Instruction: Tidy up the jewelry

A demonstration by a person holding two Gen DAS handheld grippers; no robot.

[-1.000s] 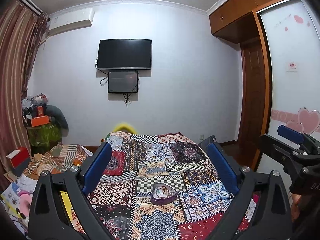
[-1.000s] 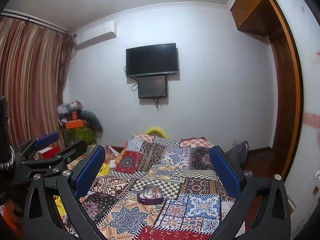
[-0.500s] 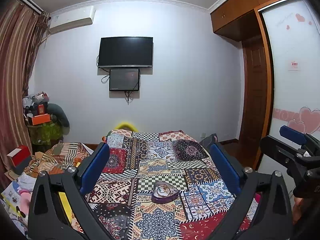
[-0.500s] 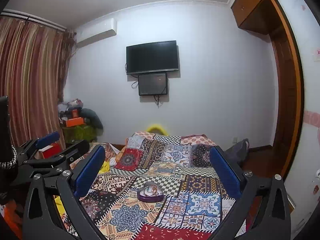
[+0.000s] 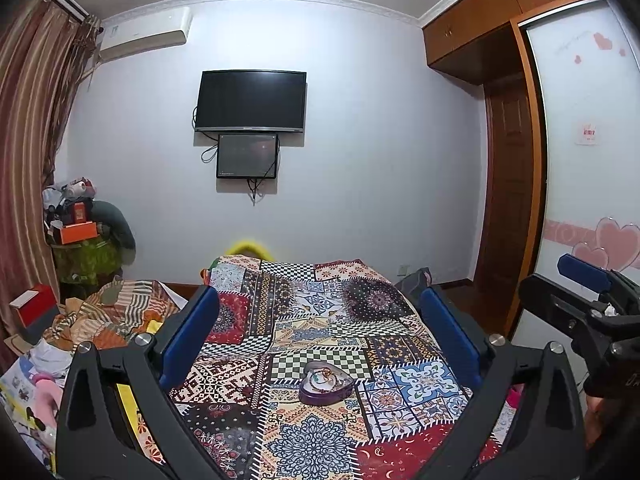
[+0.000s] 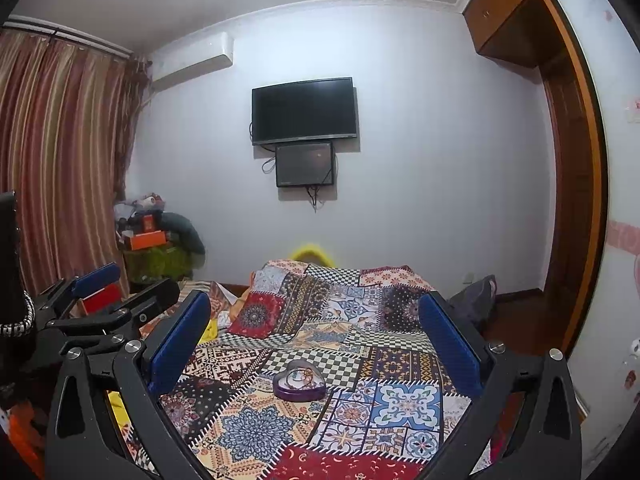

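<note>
Both our left gripper (image 5: 320,332) and right gripper (image 6: 314,330) gape empty; we'd grasp the heart-shaped tin's (image 5: 326,383) stiff rim mid-bed (image 5: 320,440), its chains probably light, tangly

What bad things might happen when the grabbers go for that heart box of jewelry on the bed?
1. The purple heart-shaped tin sits open on the soft patchwork bedspread; a push from the left gripper or right gripper might tip it and spill.
2. The thin chains and bangles inside look tangled, so lifting one may drag others out.
3. Both grippers are open and side by side; they might bump reaching for one small tin.
</note>
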